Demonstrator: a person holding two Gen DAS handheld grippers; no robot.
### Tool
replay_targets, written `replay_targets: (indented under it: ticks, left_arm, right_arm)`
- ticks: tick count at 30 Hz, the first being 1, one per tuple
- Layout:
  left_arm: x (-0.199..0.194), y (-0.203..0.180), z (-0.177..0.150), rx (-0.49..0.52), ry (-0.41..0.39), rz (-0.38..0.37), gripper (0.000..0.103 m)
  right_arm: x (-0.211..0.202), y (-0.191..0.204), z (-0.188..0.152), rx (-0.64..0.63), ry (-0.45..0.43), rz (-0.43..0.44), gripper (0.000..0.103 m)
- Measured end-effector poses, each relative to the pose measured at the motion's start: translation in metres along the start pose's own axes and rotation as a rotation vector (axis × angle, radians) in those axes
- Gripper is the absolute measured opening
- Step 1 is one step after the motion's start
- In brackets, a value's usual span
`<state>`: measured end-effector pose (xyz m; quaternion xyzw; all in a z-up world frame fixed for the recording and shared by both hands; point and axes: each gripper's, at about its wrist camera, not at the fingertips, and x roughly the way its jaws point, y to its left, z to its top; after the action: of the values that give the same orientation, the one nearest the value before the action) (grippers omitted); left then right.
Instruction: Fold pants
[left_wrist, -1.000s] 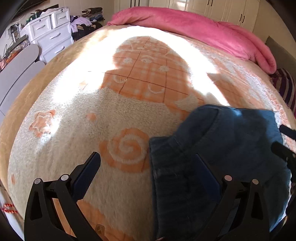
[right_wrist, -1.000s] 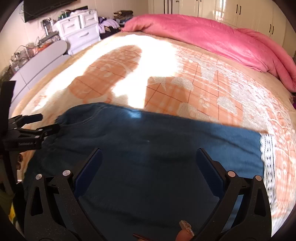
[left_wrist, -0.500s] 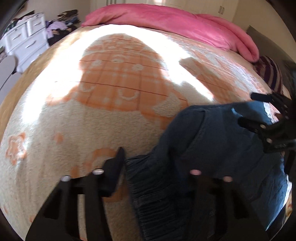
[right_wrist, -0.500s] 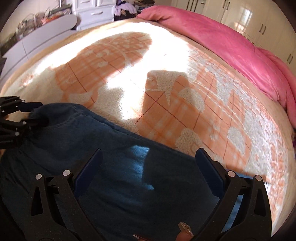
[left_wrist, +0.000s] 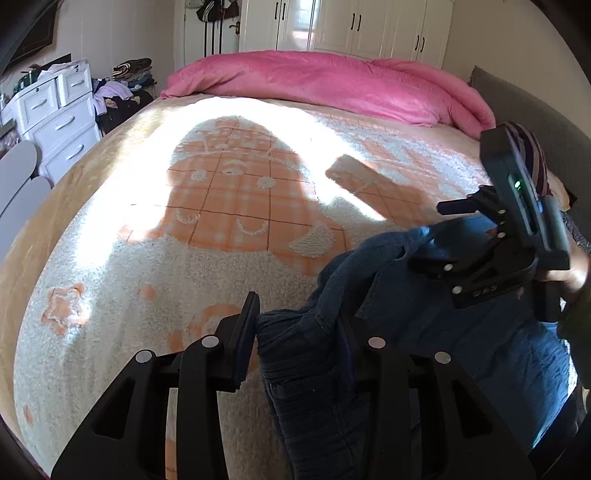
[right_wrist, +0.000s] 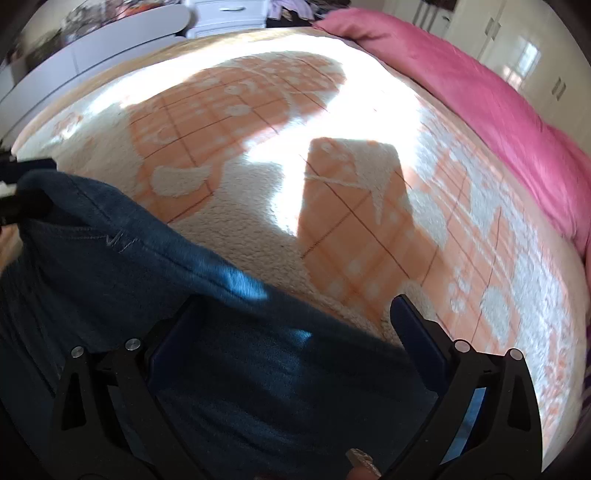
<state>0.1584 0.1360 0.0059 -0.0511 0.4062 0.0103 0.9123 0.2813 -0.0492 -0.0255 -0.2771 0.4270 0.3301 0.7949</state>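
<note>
Dark blue denim pants (left_wrist: 424, 354) lie bunched on the bed's orange and white blanket (left_wrist: 166, 258). My left gripper (left_wrist: 299, 328) is shut on the ribbed waistband corner of the pants and lifts it. My right gripper (right_wrist: 295, 317) is open, with the edge of the pants (right_wrist: 184, 295) lying between its fingers. The right gripper also shows in the left wrist view (left_wrist: 428, 240) at the right, above the raised cloth. The left gripper's fingertips (right_wrist: 14, 192) show at the left edge of the right wrist view, at the pants' corner.
A rolled pink duvet (left_wrist: 332, 85) lies across the far end of the bed. White drawers (left_wrist: 51, 122) with piled clothes stand at the left. A dark headboard (left_wrist: 535, 122) and a striped pillow (left_wrist: 532, 158) are at the right. White wardrobes (left_wrist: 369, 26) line the back wall.
My left gripper has closed on the waistband corner and lifted it. My right gripper has moved up to the pants' far edge, staying open. The cloth has bunched up between them.
</note>
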Motion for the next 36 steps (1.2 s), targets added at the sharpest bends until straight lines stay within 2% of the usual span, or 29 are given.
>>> replay_targets:
  ticks: [1,2,4,6,7,9,16,25,36]
  left_arm:
    - [-0.002,0.0,-0.001,-0.003,-0.003,-0.004,0.036]
    - [-0.003,0.0,-0.002,-0.006,-0.005,-0.007,0.036]
    - [-0.005,-0.003,-0.003,-0.004,-0.013,-0.001,0.036]
    - [-0.006,-0.003,-0.004,0.002,-0.018,0.007,0.036]
    - [-0.007,-0.004,-0.005,0.004,-0.021,0.013,0.036]
    - [-0.01,-0.003,-0.006,0.004,-0.028,0.018,0.036]
    - [-0.025,-0.008,-0.012,0.016,-0.059,0.013,0.037]
    - [-0.067,-0.022,-0.035,0.064,-0.106,-0.001,0.037]
    - [-0.105,-0.023,-0.085,0.106,-0.051,-0.022,0.037]
  right_arm:
    - [-0.001,0.003,-0.001,-0.011,-0.006,0.015,0.07]
    - [-0.003,0.005,-0.002,-0.015,-0.011,0.057,0.06]
    - [-0.008,0.012,-0.006,-0.023,-0.022,0.101,0.033]
    - [-0.012,0.018,-0.011,-0.041,-0.023,0.117,0.012]
    - [-0.016,0.02,-0.014,-0.045,-0.029,0.116,0.009]
    - [-0.029,0.022,-0.022,-0.031,-0.058,0.128,0.005]
    - [-0.087,0.023,-0.057,0.088,-0.194,0.183,0.004]
    - [-0.152,0.065,-0.113,0.164,-0.293,0.263,0.004]
    - [-0.172,0.114,-0.153,0.183,-0.281,0.337,0.004]
